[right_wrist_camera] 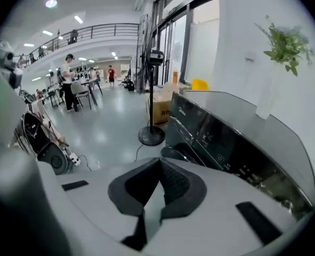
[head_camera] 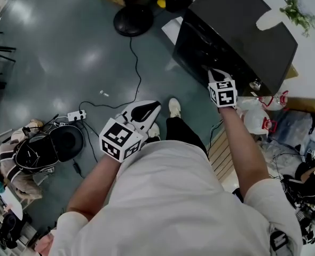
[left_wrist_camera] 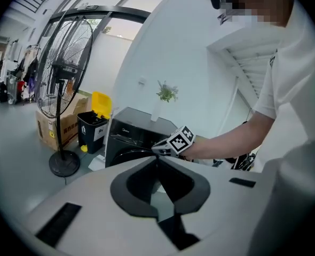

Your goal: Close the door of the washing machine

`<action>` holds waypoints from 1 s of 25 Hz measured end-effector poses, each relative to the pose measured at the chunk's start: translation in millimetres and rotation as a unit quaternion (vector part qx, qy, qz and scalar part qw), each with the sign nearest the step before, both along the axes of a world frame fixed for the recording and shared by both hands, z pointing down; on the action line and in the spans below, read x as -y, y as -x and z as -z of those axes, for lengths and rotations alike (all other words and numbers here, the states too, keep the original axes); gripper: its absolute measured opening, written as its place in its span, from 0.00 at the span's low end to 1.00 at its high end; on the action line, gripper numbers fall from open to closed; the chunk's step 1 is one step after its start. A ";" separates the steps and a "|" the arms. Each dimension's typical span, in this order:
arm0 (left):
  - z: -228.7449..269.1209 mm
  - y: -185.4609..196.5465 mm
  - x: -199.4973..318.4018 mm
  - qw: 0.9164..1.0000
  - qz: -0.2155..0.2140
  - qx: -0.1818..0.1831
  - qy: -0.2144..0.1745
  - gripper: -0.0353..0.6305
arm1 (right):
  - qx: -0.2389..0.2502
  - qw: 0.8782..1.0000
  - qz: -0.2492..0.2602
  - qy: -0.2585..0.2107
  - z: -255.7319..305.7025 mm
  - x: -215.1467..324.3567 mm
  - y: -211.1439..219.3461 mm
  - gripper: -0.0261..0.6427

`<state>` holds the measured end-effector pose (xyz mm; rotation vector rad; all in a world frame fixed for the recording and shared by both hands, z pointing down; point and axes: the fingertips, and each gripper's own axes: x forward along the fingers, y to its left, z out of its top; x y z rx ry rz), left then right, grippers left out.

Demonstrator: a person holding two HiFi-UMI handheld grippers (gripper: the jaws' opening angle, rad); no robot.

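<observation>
The dark washing machine (head_camera: 237, 31) stands at the upper right of the head view, its front face turned toward the floor side. Its round door (right_wrist_camera: 176, 153) looks flush with the front; I cannot tell whether it is latched. My right gripper (head_camera: 211, 72) is at the front's upper part, close above the door, jaws shut with nothing between them (right_wrist_camera: 160, 161). The left gripper view shows it there too, as the right gripper (left_wrist_camera: 163, 147). My left gripper (head_camera: 146, 110) hangs over the floor well left of the machine, its jaws meeting at the tips (left_wrist_camera: 157, 159), empty.
A pedestal fan's base (head_camera: 132, 19) stands left of the machine, its cable trailing to a power strip (head_camera: 76, 114). A black bag (head_camera: 45, 151) lies at the left. Plastic bags (head_camera: 259, 113) sit to the machine's right. A yellow-lidded bin (left_wrist_camera: 100, 104) and cardboard box (left_wrist_camera: 58, 127) stand beyond.
</observation>
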<state>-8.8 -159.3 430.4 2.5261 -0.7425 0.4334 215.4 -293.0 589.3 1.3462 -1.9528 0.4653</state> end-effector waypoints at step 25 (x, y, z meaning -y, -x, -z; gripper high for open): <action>11.4 3.5 -82.2 0.997 -0.081 -0.019 0.007 0.08 | 0.269 0.963 0.031 -0.022 136.7 -223.9 109.1 0.05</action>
